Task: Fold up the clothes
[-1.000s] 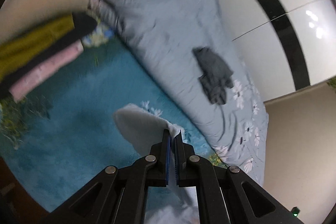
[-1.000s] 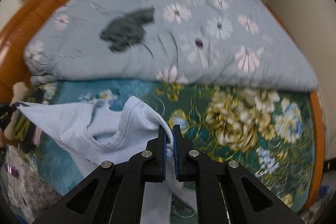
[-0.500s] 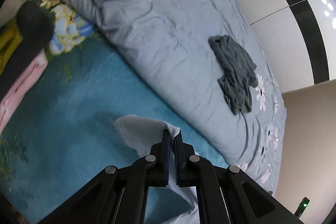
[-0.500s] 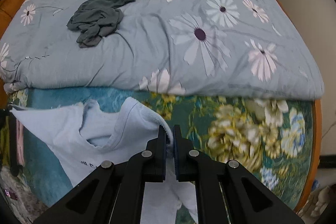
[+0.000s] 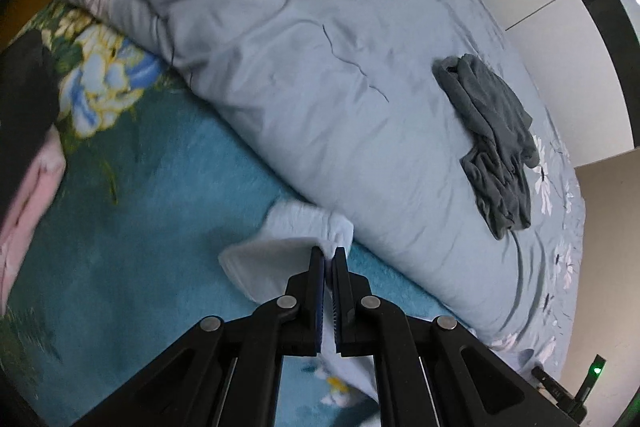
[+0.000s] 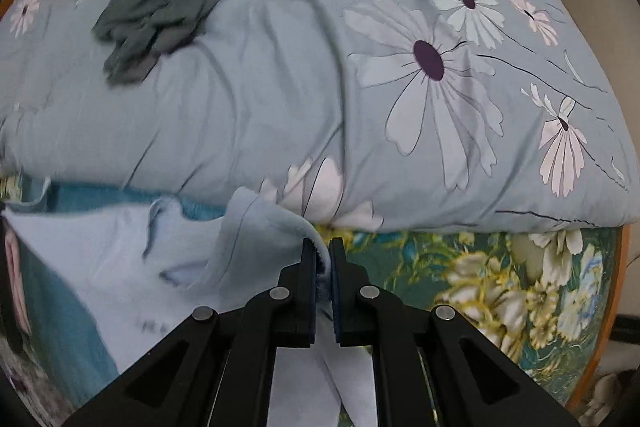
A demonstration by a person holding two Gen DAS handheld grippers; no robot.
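A home bedroom: bed with daisy-print quilt [image 6: 360,87], floral blanket [image 6: 500,287], crumpled grey garment [image 5: 492,147]

Ahead of us the bulky blue quilt [image 6: 280,99] rises like a wall across the bed, its folded edge just beyond both tongs, so we have no low passage forward. A crumpled grey garment [image 5: 492,143] lies on top of it, well apart from us. We find open room on the teal floral blanket [image 5: 132,227] to the left, bounded at the far left by a stack of folded clothes [image 5: 28,147].
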